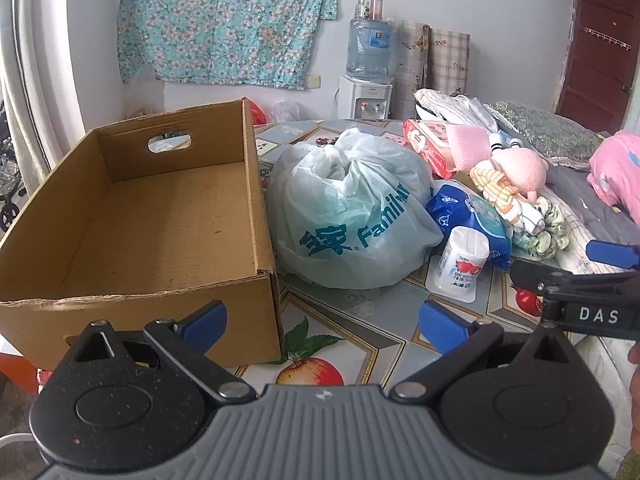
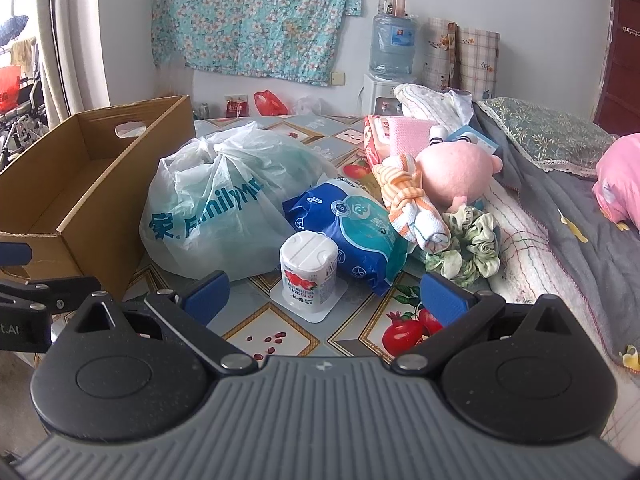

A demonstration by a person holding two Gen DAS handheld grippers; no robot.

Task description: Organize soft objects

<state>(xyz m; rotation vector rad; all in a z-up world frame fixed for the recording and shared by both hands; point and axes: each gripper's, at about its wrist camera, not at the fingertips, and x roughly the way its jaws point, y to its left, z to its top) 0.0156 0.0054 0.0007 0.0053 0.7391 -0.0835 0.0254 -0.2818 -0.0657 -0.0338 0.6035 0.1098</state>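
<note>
Right claw [image 2: 325, 298]: I see it spread wide, holding nothing, above the surface [image 2: 272, 332].
Ahead: white tissue roll [image 2: 308, 270] upright, blue wipes pack [image 2: 352, 232] just behind it.
Left: tied plastic bag [image 2: 216, 216] beside the open cardboard box [image 2: 80, 200].
Right: pink plush toy [image 2: 456, 176], green scrunchie [image 2: 468, 248].

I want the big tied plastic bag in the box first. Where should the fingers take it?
Grip the plastic bag at its twisted knot on top, coming down from above. The body is too wide and slack to pinch; the gathered neck sticks up narrow. The cardboard box stands open just beside it.
</note>
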